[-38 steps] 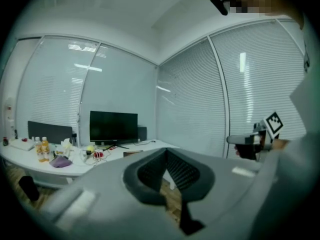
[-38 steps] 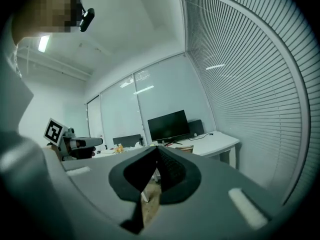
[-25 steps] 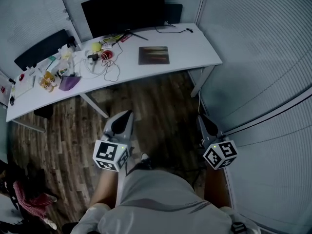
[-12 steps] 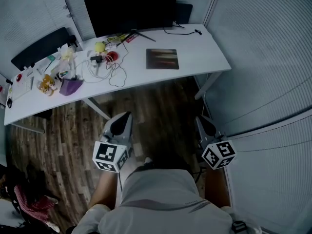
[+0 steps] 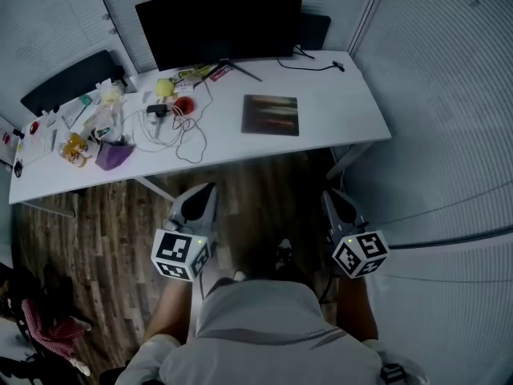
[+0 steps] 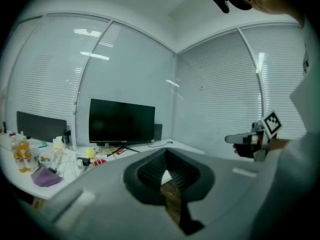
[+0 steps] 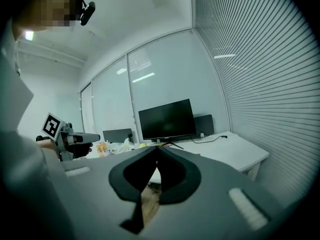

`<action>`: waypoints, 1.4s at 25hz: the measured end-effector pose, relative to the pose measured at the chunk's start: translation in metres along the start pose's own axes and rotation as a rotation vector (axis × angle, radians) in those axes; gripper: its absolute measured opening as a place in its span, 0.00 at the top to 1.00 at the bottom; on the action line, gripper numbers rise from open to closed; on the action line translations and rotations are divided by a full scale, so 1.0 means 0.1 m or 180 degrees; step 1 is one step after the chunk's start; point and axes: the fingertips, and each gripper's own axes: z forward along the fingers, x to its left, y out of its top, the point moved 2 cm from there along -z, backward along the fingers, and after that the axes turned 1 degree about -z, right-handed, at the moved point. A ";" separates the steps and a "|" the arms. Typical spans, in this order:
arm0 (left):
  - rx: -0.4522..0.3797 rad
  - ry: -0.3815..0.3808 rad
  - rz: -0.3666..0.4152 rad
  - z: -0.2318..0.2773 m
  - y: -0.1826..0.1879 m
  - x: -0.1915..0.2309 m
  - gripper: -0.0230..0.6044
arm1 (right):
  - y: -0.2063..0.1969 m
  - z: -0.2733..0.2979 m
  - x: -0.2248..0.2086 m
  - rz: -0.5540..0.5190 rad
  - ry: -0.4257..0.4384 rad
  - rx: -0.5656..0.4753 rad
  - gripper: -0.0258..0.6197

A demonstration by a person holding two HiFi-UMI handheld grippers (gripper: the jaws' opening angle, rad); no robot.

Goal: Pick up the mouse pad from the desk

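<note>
A dark rectangular mouse pad [image 5: 271, 115] lies flat on the white desk [image 5: 337, 111], right of centre, in front of the black monitor [image 5: 218, 21]. My left gripper [image 5: 205, 192] and right gripper [image 5: 329, 198] are both shut and empty, held over the wooden floor short of the desk's front edge, pointing at the desk. In the left gripper view the shut jaws frame the desk, and the right gripper [image 6: 231, 139] shows off to the right. The right gripper view has the monitor [image 7: 167, 119] beyond its own closed jaws, and the left gripper [image 7: 96, 136] at the left.
Cables, a red item [image 5: 183, 105], a yellow ball [image 5: 164, 87], bottles and a purple cloth [image 5: 112, 152] clutter the desk's left half. A black chair back [image 5: 68, 81] stands behind it. Blinds close the right side, and a desk leg [image 5: 345, 159] stands at the right end.
The desk and mouse pad have come nearer and lower in the head view as I walked towards them. Both grippers stay shut in the same pose.
</note>
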 end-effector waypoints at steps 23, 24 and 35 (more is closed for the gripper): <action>0.0267 0.0446 -0.0043 2.41 0.32 0.12 0.96 | 0.36 1.78 -2.16 0.0172 0.0450 0.0308 0.95; 0.0281 0.0432 -0.0049 2.47 0.31 0.19 0.96 | 0.36 1.86 -2.17 0.0168 0.0445 0.0314 0.95; 0.0525 -0.0012 -0.0087 3.34 0.12 1.37 0.95 | 0.27 3.05 -2.05 0.0056 0.0029 0.0652 0.95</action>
